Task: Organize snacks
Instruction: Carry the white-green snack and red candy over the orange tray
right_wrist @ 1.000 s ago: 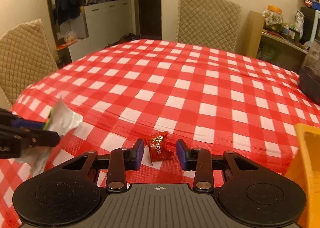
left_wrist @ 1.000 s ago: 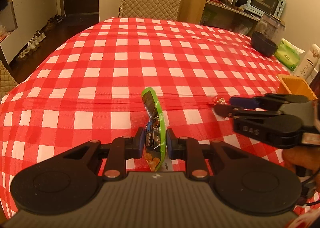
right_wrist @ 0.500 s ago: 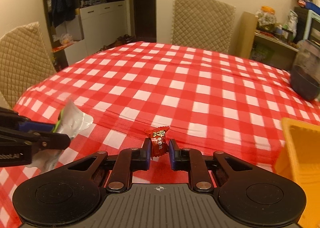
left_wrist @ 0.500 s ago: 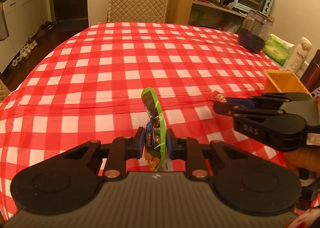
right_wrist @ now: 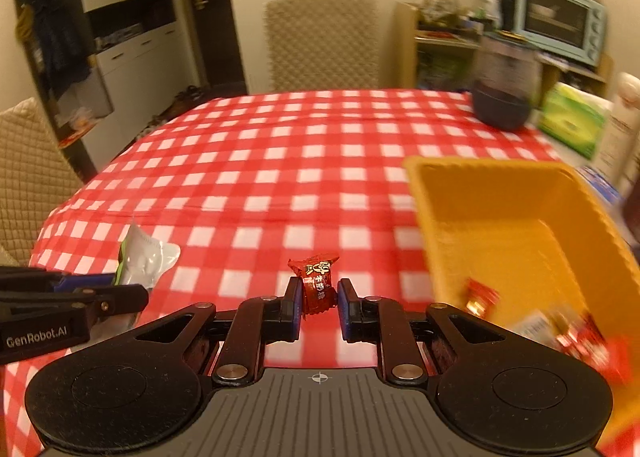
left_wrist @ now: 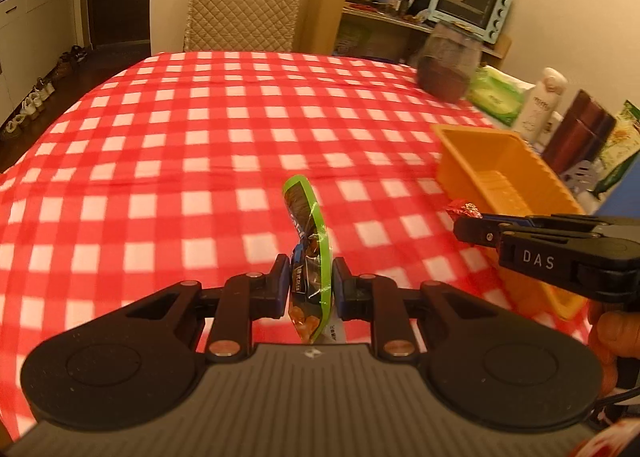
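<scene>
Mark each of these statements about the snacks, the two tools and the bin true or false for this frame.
1. The left tool is shut on a green snack packet. True.
2. The right tool is open with nothing in it. False: it is shut on a red wrapped candy.
3. The orange bin already holds some red-wrapped snacks. True.
4. The green snack packet lies flat on the checked tablecloth. False: it stands on edge between the left tool's pads.
5. The orange bin sits to the left of both tools. False: it is to their right.
</scene>
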`<state>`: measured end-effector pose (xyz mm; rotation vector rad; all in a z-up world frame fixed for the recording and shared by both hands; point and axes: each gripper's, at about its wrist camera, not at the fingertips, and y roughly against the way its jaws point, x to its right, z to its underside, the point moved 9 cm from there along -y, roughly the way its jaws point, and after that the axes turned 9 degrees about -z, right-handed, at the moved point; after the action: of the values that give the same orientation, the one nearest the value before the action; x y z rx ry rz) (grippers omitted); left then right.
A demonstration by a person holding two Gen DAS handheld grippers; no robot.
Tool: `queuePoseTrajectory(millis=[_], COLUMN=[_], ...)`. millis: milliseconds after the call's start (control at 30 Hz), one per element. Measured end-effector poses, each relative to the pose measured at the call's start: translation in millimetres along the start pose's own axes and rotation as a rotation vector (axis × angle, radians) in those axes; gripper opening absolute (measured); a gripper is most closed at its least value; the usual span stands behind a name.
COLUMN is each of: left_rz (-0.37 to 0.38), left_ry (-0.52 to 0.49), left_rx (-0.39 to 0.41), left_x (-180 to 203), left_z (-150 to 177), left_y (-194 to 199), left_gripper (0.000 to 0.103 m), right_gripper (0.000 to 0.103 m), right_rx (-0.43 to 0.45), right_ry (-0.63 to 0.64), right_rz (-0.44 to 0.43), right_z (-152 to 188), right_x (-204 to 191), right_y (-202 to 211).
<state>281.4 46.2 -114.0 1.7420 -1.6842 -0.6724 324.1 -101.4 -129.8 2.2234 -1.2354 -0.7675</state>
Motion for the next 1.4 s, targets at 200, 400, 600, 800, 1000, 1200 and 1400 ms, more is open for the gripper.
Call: queuePoseTrajectory(millis=[200,400,600,800,1000,1200,1400], left_rz=[0.016,0.036,0.055,0.078,0.114,0.158,0.197], left_ry=[0.007,0.017,-0.009,-0.028,-0.045,-0.064,-0.097], left_rx=[0.014,0.028,0.041,0.046,0.048,0.046,0.03], left_x=[31.3,54.8,77.9,97.7,122.5,154.0,186.6], left_z=[10.2,13.2,13.4,9.0,-1.2,-12.8,-20.3], left_y=[33.4,61.6,77.5,83.7,80.5,71.3,57.8], left_gripper=[0.02,0.02,0.02,0.02,0.02,0.02,0.02], right_gripper=[0.019,0.019,0.019,0.019,0.019,0.019,0.019], right_rx=[0.018,0.05,0.081,0.099,0.116,0.123,0.122], right_ry=[-0.053,-0.092,-0.116,-0.151,-0.174,-0.188,-0.204], right_rz=[0.043,0.068,0.094,0.117,0.146,0.17,0.196], right_z=[11.6,18.4,21.7,26.6,25.6,24.9,24.3], right_x=[13.9,22.1,34.1,51.6,71.1,93.9,121.1], right_y=[55.3,98.3,130.2,150.7,164.7,170.9,172.0])
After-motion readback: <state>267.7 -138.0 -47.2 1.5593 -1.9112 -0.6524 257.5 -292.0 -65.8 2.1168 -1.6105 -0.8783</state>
